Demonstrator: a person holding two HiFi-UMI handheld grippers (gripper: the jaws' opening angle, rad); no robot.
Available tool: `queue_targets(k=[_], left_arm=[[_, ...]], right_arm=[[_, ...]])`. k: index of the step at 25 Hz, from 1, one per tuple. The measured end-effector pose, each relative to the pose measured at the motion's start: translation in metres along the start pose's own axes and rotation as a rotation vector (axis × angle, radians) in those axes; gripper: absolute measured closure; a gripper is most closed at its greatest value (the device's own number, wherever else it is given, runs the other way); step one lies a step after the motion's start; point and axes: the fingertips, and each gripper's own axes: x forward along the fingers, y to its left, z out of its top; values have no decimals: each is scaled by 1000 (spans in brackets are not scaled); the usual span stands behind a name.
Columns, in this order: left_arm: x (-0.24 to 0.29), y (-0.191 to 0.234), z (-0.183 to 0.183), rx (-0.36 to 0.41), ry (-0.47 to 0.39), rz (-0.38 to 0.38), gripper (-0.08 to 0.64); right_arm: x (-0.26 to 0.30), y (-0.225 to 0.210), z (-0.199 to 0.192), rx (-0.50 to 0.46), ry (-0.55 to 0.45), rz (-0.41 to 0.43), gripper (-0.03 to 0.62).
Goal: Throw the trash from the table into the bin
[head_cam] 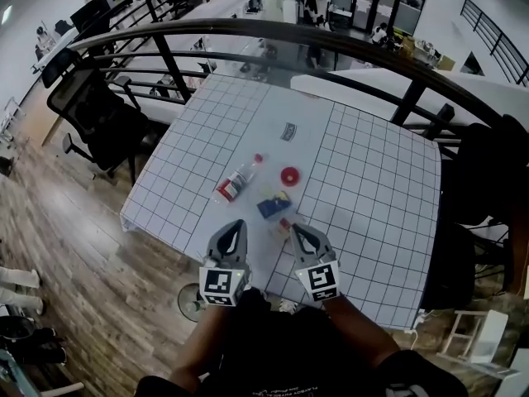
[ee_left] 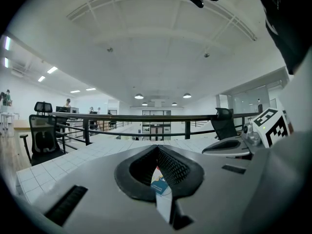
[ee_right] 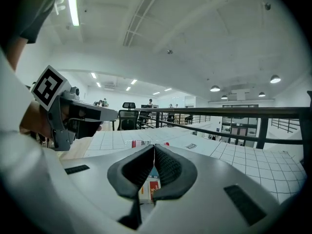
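Observation:
Trash lies on the white gridded table (head_cam: 372,188): a clear plastic bottle (head_cam: 237,180) with a red label on its side, a red round lid (head_cam: 289,174), a blue packet (head_cam: 274,205), a small red-and-white wrapper (head_cam: 283,224) and a small dark wrapper (head_cam: 288,131) farther back. My left gripper (head_cam: 238,223) hovers over the near edge, shut and empty, just left of the blue packet (ee_left: 160,184). My right gripper (head_cam: 293,229) is shut and empty too, its tips beside the small wrapper (ee_right: 148,189). The bottle (ee_right: 146,143) lies beyond the right gripper (ee_right: 154,145).
A black railing (head_cam: 273,31) curves behind the table. A black office chair (head_cam: 95,110) stands at the far left and dark chairs (head_cam: 488,180) at the right. A round object (head_cam: 190,301) sits on the wooden floor under the near edge, partly hidden.

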Motion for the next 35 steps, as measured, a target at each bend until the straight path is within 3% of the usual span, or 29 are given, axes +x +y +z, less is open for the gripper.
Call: queue_targets(k=[11, 12, 14, 19, 26, 35], left_arm=[[8, -5, -30, -23, 47, -3, 537], [8, -5, -31, -22, 52, -3, 537], [8, -5, -33, -19, 59, -3, 537], [9, -5, -36, -11, 71, -4, 537], [11, -3, -47, 9, 102, 2, 537], [16, -3, -50, 2, 107, 1, 537]], right_arm=[[16, 4, -34, 7, 88, 68, 563], [17, 3, -36, 14, 100, 70, 550], [21, 3, -42, 29, 122, 85, 440], [32, 5, -64, 48, 182, 140, 327], [46, 4, -102, 47, 296, 173, 245], [58, 6, -136, 55, 409, 203, 185]])
